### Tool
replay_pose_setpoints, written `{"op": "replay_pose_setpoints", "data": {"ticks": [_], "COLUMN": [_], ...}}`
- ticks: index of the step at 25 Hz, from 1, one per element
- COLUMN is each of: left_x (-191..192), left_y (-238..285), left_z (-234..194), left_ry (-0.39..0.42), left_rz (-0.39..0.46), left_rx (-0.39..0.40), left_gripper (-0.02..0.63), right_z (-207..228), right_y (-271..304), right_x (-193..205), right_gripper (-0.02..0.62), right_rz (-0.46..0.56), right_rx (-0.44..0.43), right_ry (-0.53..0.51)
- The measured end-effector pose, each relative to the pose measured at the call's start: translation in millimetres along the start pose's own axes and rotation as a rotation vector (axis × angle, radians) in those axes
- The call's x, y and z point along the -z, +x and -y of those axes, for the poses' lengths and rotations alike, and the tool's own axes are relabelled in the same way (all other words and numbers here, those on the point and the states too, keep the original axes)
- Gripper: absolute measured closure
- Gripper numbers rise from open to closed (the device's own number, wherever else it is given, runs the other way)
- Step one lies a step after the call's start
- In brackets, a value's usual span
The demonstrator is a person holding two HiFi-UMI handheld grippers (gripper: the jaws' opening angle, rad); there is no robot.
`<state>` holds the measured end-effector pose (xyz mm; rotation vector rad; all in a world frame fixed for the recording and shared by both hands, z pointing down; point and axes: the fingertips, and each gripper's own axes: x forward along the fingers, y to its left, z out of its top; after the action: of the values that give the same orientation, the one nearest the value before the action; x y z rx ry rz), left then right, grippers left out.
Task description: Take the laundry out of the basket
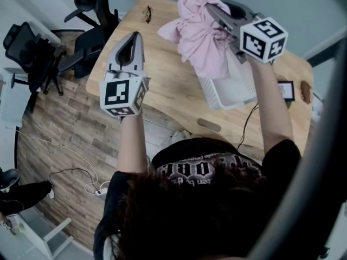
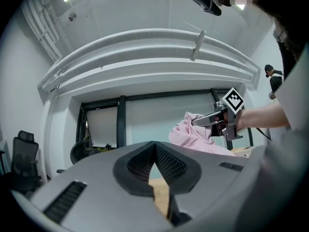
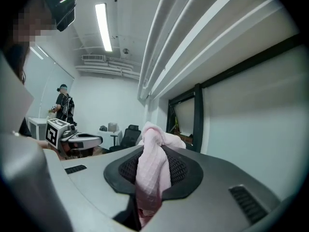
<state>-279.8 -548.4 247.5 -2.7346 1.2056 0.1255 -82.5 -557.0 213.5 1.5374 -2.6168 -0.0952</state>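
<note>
Wooden table point(image 1: 162, 85) seen from above, with a white basket point(image 1: 227, 93) near its right end, by the near edge. The right claw point(image 1: 209, 5) is clamped on a bunched fold of pink cloth point(image 1: 203, 42), which hangs over the basket. The left claw point(image 1: 135, 35) is closed and empty over the left end. The cloth looks light, soft and limp, so any gathered fold should serve as a grip.

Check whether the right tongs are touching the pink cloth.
Touching. The right gripper view shows the pink cloth pinched between the closed jaws of the right tongs, with its end bunched above them.
</note>
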Motion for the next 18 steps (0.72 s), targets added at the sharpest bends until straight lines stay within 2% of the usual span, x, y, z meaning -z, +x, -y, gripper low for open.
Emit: {"op": "replay_pose_setpoints", "data": {"ticks": [9,15,18], "left_x": [3,-2,-1], "left_y": [-32,-73,-72], "left_z": [-37,-100,-101], "left_ry": [0.005,-0.005,0.006], "left_rz": [0.008,0.021,0.016], "left_rx": [-0.052,-0.078,-0.089], "left_gripper": [0.606,0.606,0.605], "right_z": [-53,-120,-123], "right_y": [38,95,103], "right_x": [-30,-59,-57], "right_gripper": [0.508,0.509,0.509], "right_rz": [0.065,0.083,0.095], "right_rx": [-0.064,-0.102,-0.119], "right_ry": [-0.026,-0.058,-0.04]}}
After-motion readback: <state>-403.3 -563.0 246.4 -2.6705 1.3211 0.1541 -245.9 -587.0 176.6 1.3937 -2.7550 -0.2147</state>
